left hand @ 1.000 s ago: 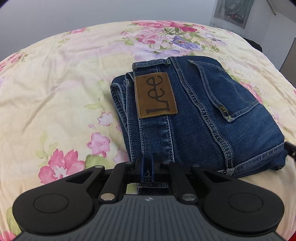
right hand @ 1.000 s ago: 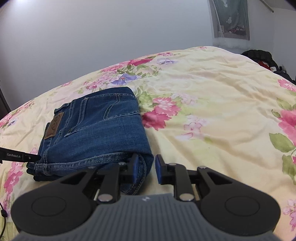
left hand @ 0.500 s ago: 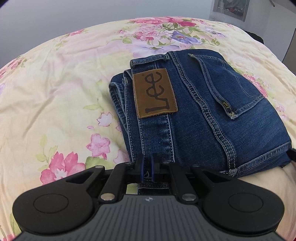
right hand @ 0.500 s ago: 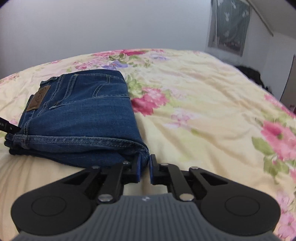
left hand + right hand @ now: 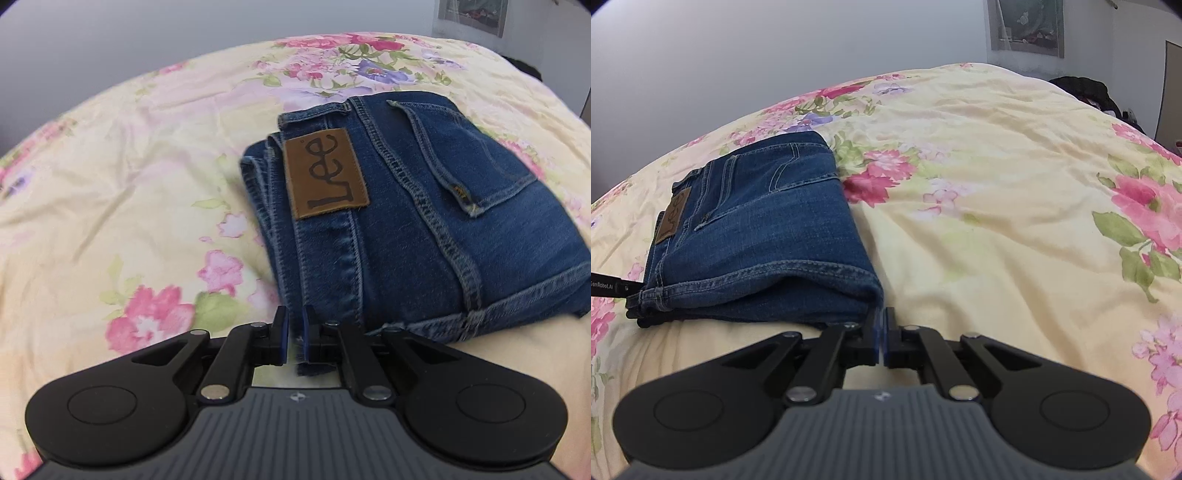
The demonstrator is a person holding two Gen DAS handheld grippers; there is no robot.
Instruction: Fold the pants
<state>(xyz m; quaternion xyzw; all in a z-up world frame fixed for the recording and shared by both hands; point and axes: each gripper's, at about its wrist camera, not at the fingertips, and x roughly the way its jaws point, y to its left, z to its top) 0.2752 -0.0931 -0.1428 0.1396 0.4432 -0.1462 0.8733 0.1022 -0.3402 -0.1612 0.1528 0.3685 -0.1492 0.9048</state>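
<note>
Blue jeans (image 5: 424,229) lie folded into a compact stack on the floral bed, with the brown Lee patch (image 5: 327,173) and a back pocket on top. My left gripper (image 5: 294,334) is shut on the near left corner of the stack at the waistband. In the right wrist view the jeans (image 5: 757,229) lie to the left. My right gripper (image 5: 882,332) is shut, its pads together, just at the near right corner of the stack; I see no denim between them. The left gripper's tip (image 5: 609,286) shows at the left edge.
The bed is covered by a yellow quilt with pink flowers (image 5: 997,221). A grey wall stands behind it. A dark pile of clothes (image 5: 1089,92) lies at the far right beyond the bed. A picture (image 5: 1027,27) hangs on the wall.
My right gripper has closed from slightly open to fully shut at the jeans' corner. The left view has shifted a little, so the jeans sit further right; its grip is unchanged.
</note>
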